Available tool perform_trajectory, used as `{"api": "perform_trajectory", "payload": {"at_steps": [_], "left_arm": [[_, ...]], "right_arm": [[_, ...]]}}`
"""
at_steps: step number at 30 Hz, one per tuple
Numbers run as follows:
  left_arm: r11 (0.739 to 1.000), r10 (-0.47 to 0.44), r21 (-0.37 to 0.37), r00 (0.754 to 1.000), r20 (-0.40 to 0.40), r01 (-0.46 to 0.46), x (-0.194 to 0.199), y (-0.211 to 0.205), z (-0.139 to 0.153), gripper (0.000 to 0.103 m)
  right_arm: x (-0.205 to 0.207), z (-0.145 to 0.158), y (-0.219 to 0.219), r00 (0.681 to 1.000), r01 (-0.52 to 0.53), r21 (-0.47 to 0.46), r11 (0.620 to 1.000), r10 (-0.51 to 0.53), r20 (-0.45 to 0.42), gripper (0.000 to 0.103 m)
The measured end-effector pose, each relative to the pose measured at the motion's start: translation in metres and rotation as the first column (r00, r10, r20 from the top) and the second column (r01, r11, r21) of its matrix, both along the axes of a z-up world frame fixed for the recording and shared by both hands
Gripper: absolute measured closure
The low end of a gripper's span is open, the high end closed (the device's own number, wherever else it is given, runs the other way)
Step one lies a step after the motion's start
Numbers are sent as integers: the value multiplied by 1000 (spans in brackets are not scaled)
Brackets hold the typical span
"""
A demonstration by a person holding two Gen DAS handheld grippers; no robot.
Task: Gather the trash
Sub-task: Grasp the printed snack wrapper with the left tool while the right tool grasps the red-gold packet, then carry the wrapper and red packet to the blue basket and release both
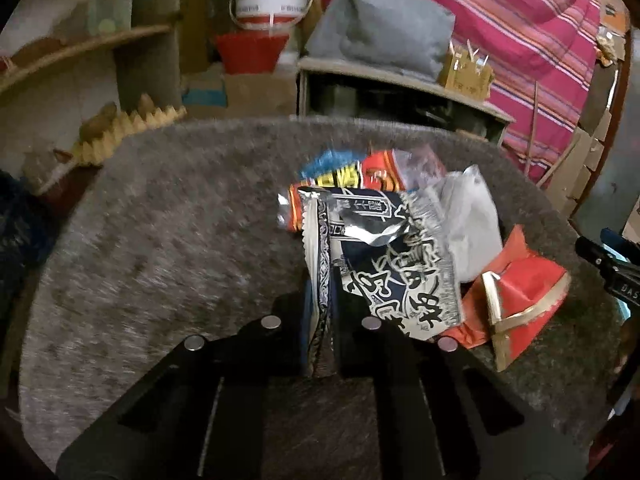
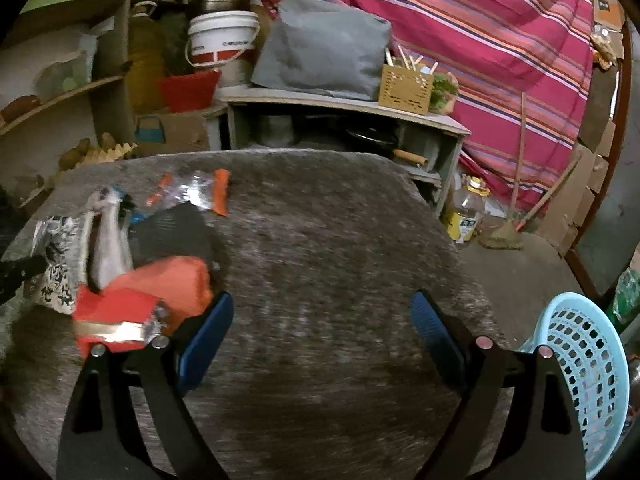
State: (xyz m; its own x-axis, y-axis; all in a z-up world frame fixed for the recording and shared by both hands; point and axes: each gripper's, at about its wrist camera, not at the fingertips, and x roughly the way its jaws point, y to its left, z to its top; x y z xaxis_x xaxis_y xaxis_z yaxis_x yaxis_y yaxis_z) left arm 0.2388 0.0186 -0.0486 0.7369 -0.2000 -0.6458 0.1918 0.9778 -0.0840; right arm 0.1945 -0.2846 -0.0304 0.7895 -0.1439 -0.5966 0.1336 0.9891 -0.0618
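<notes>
My left gripper (image 1: 320,316) is shut on a dark blue and white snack wrapper (image 1: 384,256) and holds its edge above the grey felt table (image 1: 160,240). Behind it lie a red and gold wrapper (image 1: 520,292), a white plastic bag (image 1: 472,220), and a blue, yellow and orange wrapper (image 1: 344,172). My right gripper (image 2: 322,328) is open and empty over the table (image 2: 320,232). The red wrapper (image 2: 140,300) lies just left of its left finger. The held wrapper (image 2: 60,256) and a clear wrapper with orange ends (image 2: 196,192) show further left.
A light blue plastic basket (image 2: 580,360) stands off the table's right edge. Behind the table are a low shelf (image 2: 344,108) with a grey cushion (image 2: 324,48), a white bucket (image 2: 222,38), a striped pink cloth (image 2: 480,40) and an oil bottle (image 2: 466,212) on the floor.
</notes>
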Motion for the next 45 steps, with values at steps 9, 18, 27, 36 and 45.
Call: {"api": "perform_trajectory", "payload": {"at_steps": [9,18,27,36,45], "left_arm": [[1000,4,4,993,121,-4,-35,18,29,96],[998,43,-46,990,138,-37,-38,46,36,96],[994,51,-100,987,150,-36,-44,63,44,96],[994,74,-96,983,168,-59,-58,77,54,96],[995,67,-86,977,203,-50,-72,69,71,96]], "right_arm": [[0,2,43,998,-60,-5,998,60,1,14],[-2,6,74,993,-119,-5,993,119,10,14],[0,-10,107,980,-192,-14,981,190,-57,14],[-3,-24,122,972,-215,-45,976,209,-107,16],[-13,-12,109,960,-269,49,962,272,-71,56]]}}
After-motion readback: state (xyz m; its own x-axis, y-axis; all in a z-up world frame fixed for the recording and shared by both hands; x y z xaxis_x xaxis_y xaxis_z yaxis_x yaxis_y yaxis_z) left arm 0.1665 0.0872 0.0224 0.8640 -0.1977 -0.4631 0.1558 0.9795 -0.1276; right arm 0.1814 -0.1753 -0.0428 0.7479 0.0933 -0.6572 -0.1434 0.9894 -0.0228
